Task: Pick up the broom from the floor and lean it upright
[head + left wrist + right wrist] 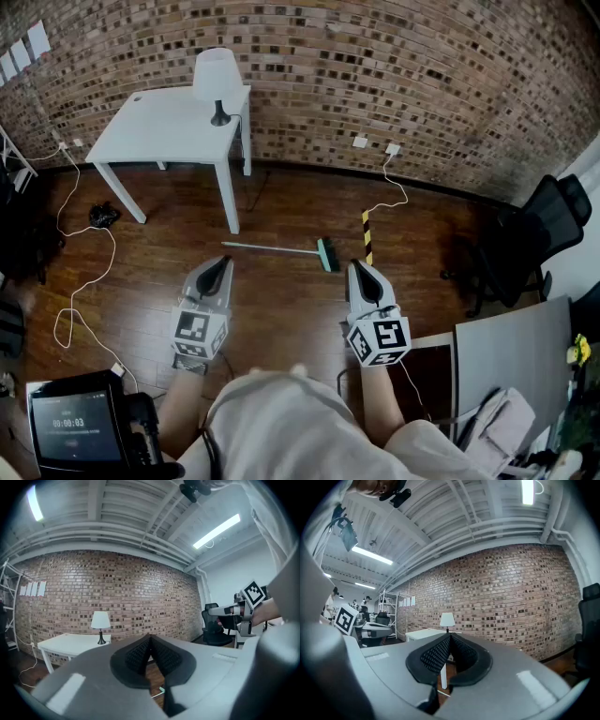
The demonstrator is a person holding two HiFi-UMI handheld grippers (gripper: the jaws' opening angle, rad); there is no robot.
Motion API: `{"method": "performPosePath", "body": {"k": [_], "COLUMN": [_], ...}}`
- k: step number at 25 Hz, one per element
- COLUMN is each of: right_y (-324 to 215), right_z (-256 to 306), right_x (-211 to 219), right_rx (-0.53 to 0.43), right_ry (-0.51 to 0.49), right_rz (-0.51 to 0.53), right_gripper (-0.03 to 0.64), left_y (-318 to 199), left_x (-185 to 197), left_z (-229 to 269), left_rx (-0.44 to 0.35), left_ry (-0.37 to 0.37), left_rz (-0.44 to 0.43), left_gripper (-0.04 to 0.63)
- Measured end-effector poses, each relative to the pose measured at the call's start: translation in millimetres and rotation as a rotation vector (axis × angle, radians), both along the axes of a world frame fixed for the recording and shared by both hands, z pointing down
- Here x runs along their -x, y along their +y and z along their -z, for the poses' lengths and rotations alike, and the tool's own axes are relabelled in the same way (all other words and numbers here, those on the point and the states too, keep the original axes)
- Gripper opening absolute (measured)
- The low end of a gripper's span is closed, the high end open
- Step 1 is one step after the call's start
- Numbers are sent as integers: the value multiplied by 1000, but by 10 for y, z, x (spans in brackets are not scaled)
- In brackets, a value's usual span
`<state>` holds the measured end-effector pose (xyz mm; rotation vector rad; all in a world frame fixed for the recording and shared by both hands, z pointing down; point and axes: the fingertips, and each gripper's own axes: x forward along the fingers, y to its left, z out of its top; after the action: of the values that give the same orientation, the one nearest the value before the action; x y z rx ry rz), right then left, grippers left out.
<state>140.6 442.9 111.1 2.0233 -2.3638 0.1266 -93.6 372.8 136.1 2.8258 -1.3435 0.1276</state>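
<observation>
A broom [281,249] with a thin pale-green handle and a green head lies flat on the wooden floor, ahead of both grippers. My left gripper [221,263] is held level to the broom's near left, jaws shut with nothing between them. Level as well, my right gripper [357,266] hovers just near the broom head, shut and empty. In the left gripper view a small piece of the broom [162,691] shows below the shut left gripper [150,638]. In the right gripper view the right gripper [450,637] points at the brick wall.
A white table [169,131] with a white lamp [217,80] stands against the brick wall at the back left. A yellow-black striped post [367,235] rises by the broom head. White cables [80,281] trail on the left floor. A black office chair [544,234] and grey desk [511,361] stand at right.
</observation>
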Motion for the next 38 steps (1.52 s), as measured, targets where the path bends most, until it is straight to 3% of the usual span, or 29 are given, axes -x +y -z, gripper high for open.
{"method": "performPosePath", "body": {"k": [10,17,25,30,38], "right_y": [-33,-218,-1141,-1931,-3056], "right_z": [-28,-107,-323,-357,-241], "right_x": [140,-31,-390,-762,-1309], "right_rx": [-6,1,27,27,38], "right_ry": [12,18,-9,20,56], "right_rz": [-51,-54,-27,40,97], "right_gripper": [13,12,13,12,13], "left_y": [-159,-363,-1197,-1843,-2890], "left_x": [215,114,-237,-734,-1280], "left_z": [-40,-149,-281,-221,-144], "left_rx": [-19,-4,11,-40,-37], "left_ry": [-3,-12,-45,-51,-82], "left_rz": [-28,-31,-20,-38,84], "left_gripper": [0,0,0,0,0]}}
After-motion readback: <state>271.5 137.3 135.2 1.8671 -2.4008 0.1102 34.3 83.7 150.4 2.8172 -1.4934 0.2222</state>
